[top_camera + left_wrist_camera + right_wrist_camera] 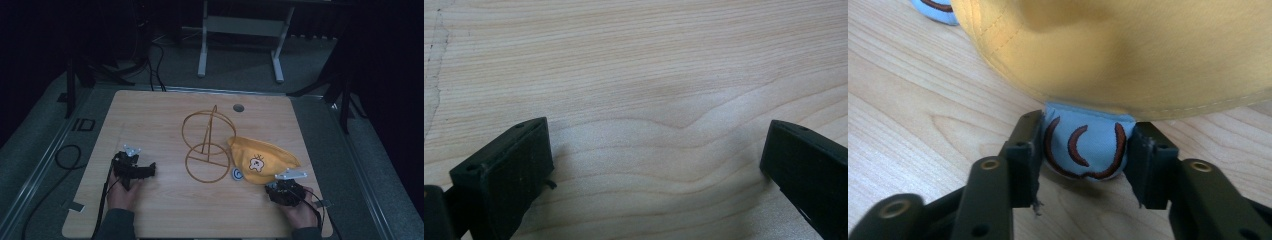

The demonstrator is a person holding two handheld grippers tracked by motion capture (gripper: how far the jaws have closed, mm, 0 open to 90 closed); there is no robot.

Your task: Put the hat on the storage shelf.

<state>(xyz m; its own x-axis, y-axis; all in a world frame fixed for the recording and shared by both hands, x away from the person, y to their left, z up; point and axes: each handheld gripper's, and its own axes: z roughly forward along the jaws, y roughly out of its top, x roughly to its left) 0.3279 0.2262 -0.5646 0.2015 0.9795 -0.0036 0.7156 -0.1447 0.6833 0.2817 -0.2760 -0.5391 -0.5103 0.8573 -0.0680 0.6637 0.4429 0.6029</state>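
High view: left gripper [149,170] sits low on the table [150,115], the person's left hand [121,192] behind it, jaws pointing toward the wire stand [207,148], which is well ahead of them and apart. Right gripper [278,186] is at the near edge of the yellow hat [262,159], right hand [300,210] behind it; the hat lies directly ahead of its jaws, and a small blue ear [237,174] pokes out at the hat's edge, off to that gripper's left, just beside the stand's base ring. Left gripper view: left gripper [656,150] jaws wide apart, nothing but bare wood grain of the table [649,65] between and ahead of them. Right gripper view: right gripper [1082,145] has both pads pressed on a second blue ear [1083,145] with brown stitched curves, clamped between the jaws at half width; the yellow hat [1128,50] bulges right above and ahead of the grip, and the other blue ear [938,10] is farther ahead to the left.
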